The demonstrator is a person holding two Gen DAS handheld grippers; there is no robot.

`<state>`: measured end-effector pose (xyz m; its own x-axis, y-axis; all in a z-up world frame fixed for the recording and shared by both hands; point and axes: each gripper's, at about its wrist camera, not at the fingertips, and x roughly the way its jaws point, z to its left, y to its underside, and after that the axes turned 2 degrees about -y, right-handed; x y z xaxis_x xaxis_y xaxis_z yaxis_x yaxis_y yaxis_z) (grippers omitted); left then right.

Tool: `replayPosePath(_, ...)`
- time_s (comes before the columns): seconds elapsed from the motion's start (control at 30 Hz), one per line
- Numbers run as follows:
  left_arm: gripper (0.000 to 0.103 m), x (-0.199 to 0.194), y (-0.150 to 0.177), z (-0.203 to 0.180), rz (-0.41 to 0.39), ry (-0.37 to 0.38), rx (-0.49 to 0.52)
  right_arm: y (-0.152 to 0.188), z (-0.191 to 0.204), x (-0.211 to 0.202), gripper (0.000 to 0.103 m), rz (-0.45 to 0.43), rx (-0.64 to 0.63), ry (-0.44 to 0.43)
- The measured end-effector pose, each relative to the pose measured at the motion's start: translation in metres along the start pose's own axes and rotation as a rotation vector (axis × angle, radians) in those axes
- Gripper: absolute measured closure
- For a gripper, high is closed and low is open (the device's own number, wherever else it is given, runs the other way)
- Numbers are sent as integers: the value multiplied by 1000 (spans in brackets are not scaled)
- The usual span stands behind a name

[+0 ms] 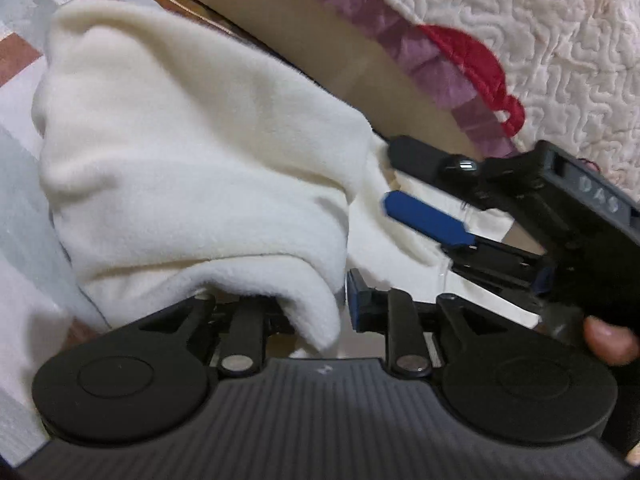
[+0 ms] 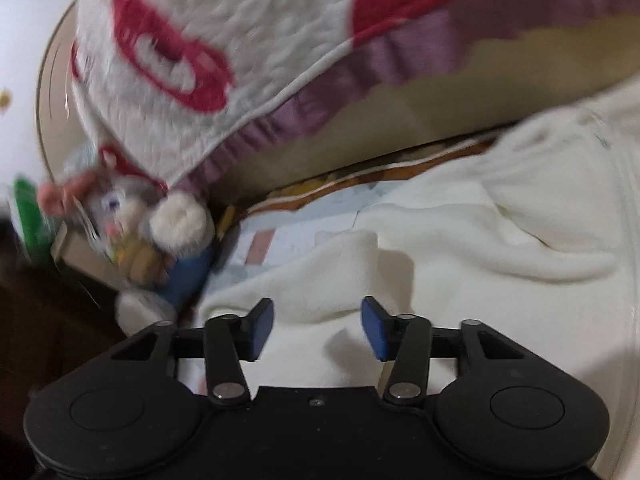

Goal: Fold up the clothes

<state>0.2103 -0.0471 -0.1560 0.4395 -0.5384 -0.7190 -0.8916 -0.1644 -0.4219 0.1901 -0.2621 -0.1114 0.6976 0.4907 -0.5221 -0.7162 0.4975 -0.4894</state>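
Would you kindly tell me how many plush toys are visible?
1: a grey-and-white stuffed animal toy lies left in the right wrist view, below the quilted pillow. Others may be hidden.

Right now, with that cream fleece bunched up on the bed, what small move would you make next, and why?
Probably close the right gripper on the fold just ahead of it. Its jaws stand open with no cloth between them, while the fleece is draped over the left gripper, seemingly pinched. A second hold would let both spread it flat.
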Motion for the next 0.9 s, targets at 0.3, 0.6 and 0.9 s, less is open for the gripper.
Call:
replayPosePath(0.3,46,-76,0,17,-318,-186,-171,19,-22,34,100,27,-126,369)
replayPosePath(0.6,38,-48,2,54,-212,-330,-223,9,10,19,95,34,-195,87)
replayPosePath(0.9,21,-31,-7,62,-207,-388,-174,70,82,41,41,265,-774,122)
